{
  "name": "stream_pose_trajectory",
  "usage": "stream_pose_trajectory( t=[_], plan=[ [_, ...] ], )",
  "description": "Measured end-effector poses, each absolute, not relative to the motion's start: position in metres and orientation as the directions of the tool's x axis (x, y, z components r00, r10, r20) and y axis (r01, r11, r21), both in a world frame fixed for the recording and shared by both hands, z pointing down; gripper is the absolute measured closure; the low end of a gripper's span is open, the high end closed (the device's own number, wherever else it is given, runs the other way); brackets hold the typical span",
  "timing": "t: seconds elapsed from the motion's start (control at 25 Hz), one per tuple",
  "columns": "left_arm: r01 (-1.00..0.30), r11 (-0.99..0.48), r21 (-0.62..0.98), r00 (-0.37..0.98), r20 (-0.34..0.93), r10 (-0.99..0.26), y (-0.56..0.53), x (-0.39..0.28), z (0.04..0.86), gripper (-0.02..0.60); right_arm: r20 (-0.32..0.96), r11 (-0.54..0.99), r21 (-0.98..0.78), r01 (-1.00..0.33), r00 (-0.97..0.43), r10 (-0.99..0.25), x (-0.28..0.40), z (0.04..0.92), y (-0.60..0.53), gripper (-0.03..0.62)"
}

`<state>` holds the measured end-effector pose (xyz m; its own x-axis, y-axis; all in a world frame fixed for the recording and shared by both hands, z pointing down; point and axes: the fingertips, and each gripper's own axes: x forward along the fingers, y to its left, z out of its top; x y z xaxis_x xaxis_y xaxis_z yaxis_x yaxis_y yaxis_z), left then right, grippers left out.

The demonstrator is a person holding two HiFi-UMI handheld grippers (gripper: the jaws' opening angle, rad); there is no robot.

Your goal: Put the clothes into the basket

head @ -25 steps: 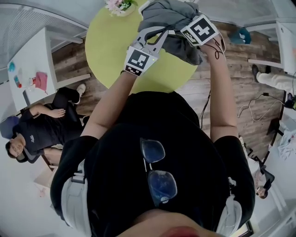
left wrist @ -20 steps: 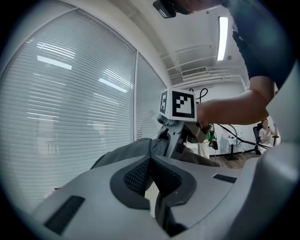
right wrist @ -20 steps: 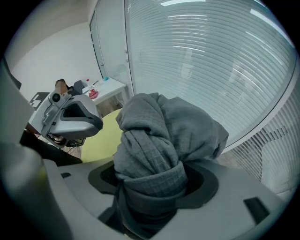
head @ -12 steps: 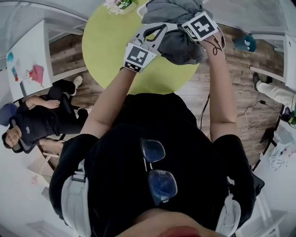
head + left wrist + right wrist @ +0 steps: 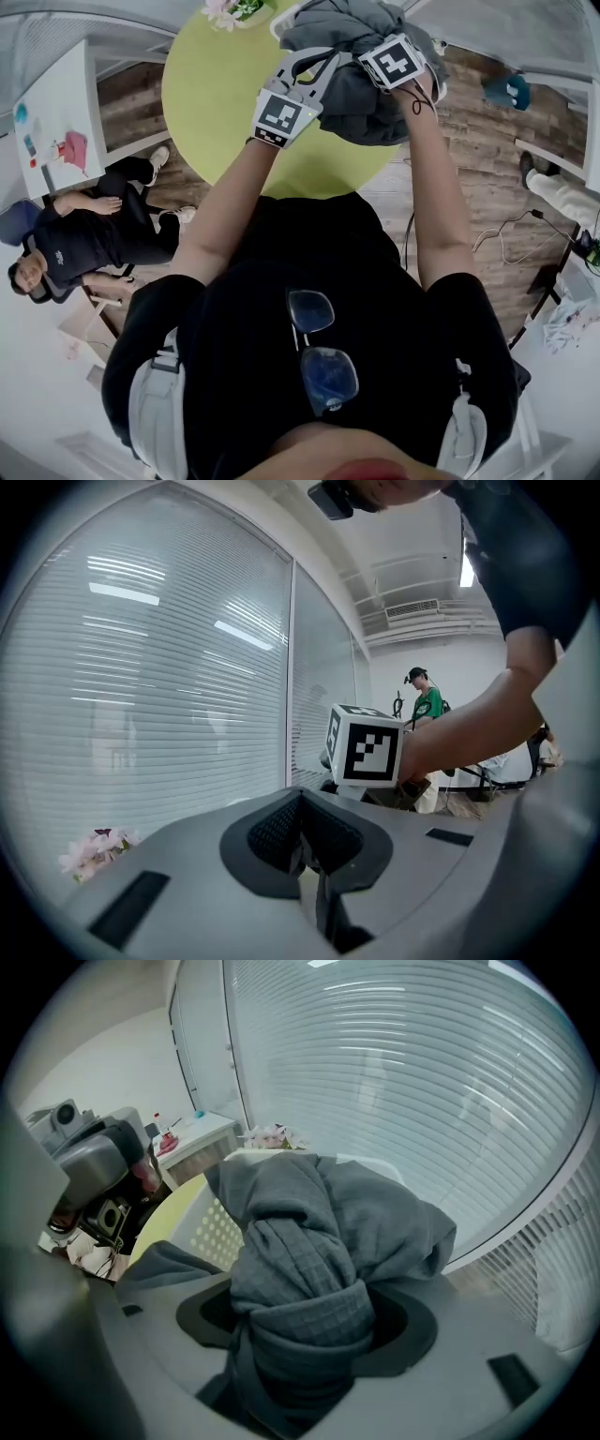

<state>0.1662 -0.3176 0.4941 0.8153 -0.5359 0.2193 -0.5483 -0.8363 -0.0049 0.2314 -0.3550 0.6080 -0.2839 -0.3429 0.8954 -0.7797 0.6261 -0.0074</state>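
A bunched grey garment (image 5: 361, 56) hangs above the far edge of the round green table (image 5: 225, 103). My right gripper (image 5: 373, 49) is shut on it. In the right gripper view the cloth (image 5: 309, 1241) fills the gap between the jaws of that gripper (image 5: 300, 1335) and hides the pads. Just beyond the cloth is the white perforated basket (image 5: 214, 1227), with its rim (image 5: 281, 14) at the top of the head view. My left gripper (image 5: 317, 67) is beside the garment. Its jaws (image 5: 305, 855) are shut, with no cloth visible between them.
Pink flowers (image 5: 230, 9) stand at the table's far side by the basket. A person sits on the floor at the left (image 5: 75, 248), beside a white desk (image 5: 47, 122). Cables (image 5: 506, 234) lie on the wooden floor at the right. Window blinds (image 5: 169, 667) are close ahead.
Both grippers and the grey garment have drifted slightly left and farther away, toward the basket. Both grips look the same.
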Motion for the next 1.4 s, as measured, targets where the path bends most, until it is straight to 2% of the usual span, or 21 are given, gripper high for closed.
stream_pose_trajectory(
  t=[0.72, 0.88, 1.12, 1.4],
  plan=[
    [-0.563, -0.826, -0.011, 0.797, 0.259, -0.546, -0.339, 0.185, 0.516, 0.571, 0.905, 0.603, -0.109, -0.791, -0.33, -0.27, 0.229, 0.724, -0.357, 0.256],
    [-0.563, -0.827, -0.012, 0.795, 0.265, -0.545, -0.336, 0.186, 0.518, 0.571, 0.914, 0.585, -0.145, -0.798, -0.335, -0.231, 0.231, 0.74, -0.351, 0.222],
    [-0.564, -0.826, -0.016, 0.795, 0.261, -0.548, -0.328, 0.185, 0.512, 0.571, 0.891, 0.569, -0.146, -0.809, -0.357, -0.28, 0.238, 0.718, -0.345, 0.22],
    [-0.527, -0.849, -0.028, 0.819, 0.248, -0.517, -0.302, 0.168, 0.498, 0.571, 0.841, 0.559, -0.119, -0.821, -0.383, -0.383, 0.226, 0.644, -0.323, 0.221]
  ],
)
